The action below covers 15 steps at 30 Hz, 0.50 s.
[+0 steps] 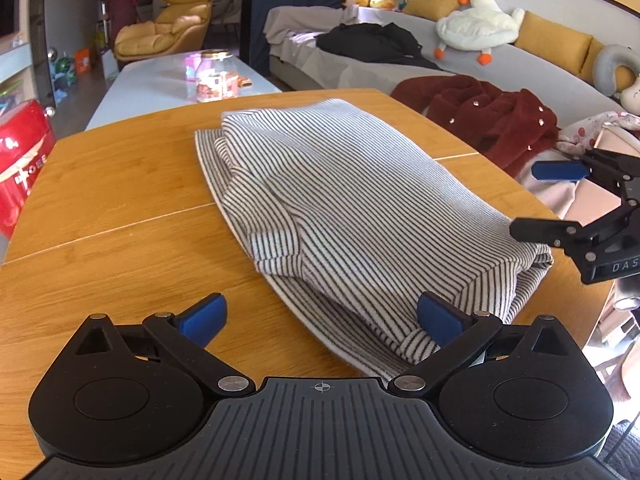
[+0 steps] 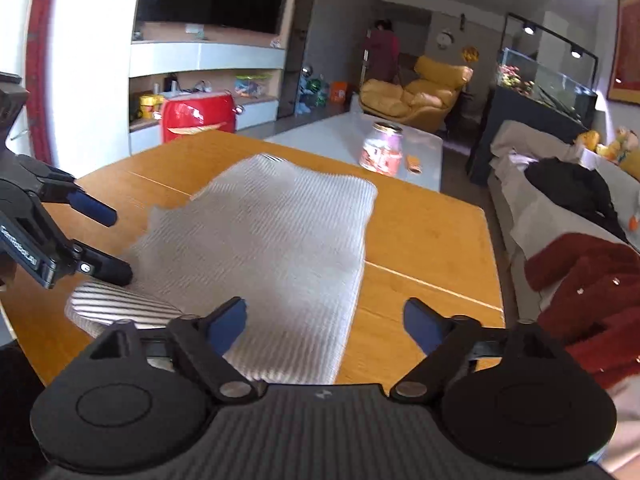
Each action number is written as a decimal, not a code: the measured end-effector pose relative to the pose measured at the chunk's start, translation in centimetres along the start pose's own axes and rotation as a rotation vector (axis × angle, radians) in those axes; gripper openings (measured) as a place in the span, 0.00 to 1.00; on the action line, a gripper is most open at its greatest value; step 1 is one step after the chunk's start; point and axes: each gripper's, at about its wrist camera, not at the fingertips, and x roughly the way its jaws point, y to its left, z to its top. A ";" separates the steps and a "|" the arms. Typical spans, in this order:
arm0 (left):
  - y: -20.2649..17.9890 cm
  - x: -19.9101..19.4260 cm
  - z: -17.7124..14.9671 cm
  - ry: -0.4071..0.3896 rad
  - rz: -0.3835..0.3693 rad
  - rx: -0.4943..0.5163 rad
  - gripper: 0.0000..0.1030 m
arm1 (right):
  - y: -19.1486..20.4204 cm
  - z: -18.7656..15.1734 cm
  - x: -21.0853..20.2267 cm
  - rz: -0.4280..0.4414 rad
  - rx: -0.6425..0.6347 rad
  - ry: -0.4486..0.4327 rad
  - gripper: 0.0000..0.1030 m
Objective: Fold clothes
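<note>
The counter (image 1: 120, 184) fills both views, a warm bamboo-toned wooden top with pale seam lines running across it, smooth and hard. Lying in the middle of it is the striped garment (image 1: 340, 200), a soft ribbed knit in thin black and white stripes, already doubled into a thick oblong bundle with a sleeve cuff tucked across its top and a loose lower layer poking out along the near edge. By my read we're late in the fold: the big turns look made, and what's left is tidying that near hem or one last halving.

Left gripper (image 1: 320, 320) sits low at the near end of the bundle, jaws spread wide, nothing held, its right blue pad touching the stripy hem while the left pad hangs over bare wood. Right gripper (image 1: 540, 200) comes in from the far side edge, jaws wide apart too and empty, the lower black finger just at the folded corner. From its own camera the right gripper (image 2: 324, 326) looks down the cloth's length, left pad over fabric, right pad over wood; the cloth there is blurred, stripes washed to grey.

Next move, I'd judge, calls for both sets of jaws to close on all the layers at once, since a slack knit like this will slide and let the under layer slip out
</note>
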 end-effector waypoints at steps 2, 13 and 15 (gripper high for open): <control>0.1 -0.5 -0.1 0.001 -0.001 0.003 1.00 | 0.6 0.2 0.8 0.044 -0.015 0.024 0.69; 0.9 -3.3 -0.5 -0.005 0.094 0.051 1.00 | 3.1 0.2 -0.8 0.310 -0.095 0.045 0.75; 1.1 -3.6 -0.5 -0.004 0.090 0.051 1.00 | 4.8 -0.6 -0.3 0.318 -0.171 0.064 0.75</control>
